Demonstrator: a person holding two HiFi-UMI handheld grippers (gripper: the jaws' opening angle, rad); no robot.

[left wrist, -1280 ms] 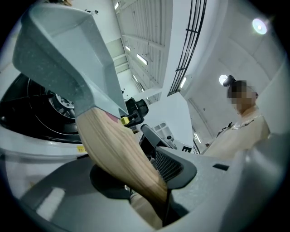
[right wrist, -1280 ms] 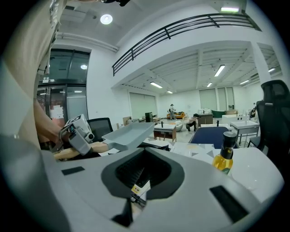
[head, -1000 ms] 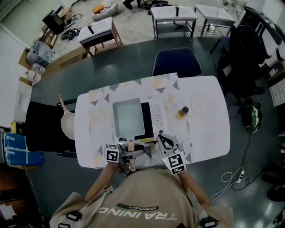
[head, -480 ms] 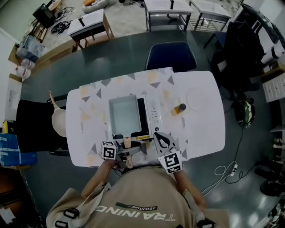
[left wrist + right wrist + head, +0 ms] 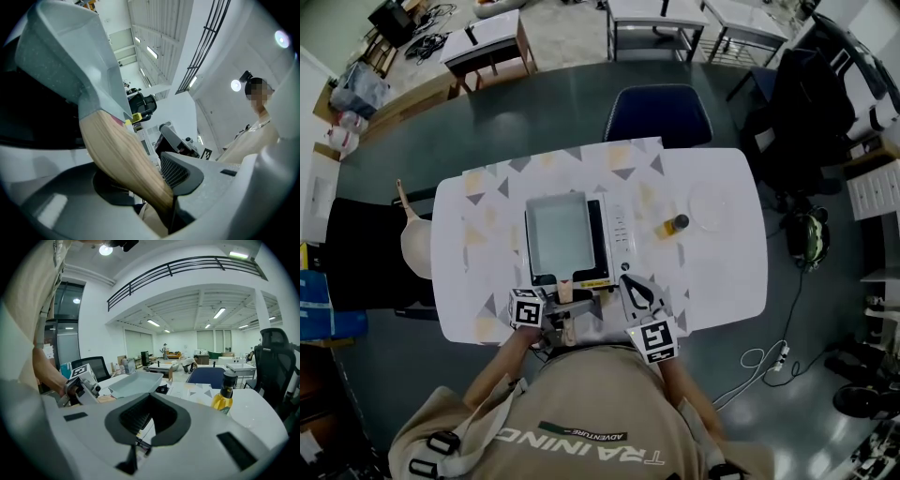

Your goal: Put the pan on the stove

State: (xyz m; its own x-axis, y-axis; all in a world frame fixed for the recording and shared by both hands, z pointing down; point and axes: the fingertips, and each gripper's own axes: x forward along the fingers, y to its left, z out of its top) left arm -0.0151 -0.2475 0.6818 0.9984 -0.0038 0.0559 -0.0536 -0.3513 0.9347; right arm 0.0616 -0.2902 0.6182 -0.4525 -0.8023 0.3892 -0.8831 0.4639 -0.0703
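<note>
**Pan (image 5: pixel 557 234) over stove (image 5: pixel 617 239), handle in left claw (image 5: pixel 567 319)**

The grey square pan lay over the stove's left part, beside the control panel; whether it rested there or hung just above could not be told. Its wooden handle (image 5: pixel 123 161) jutted off the stove's near edge, and the left claw was clamped on it. The right claw (image 5: pixel 630 286) sat near the stove's near right corner, jaws together with nothing between them. A yellow oil bottle (image 5: pixel 679 225) stood on the white counter (image 5: pixel 722 272) just right of the stove.
</note>
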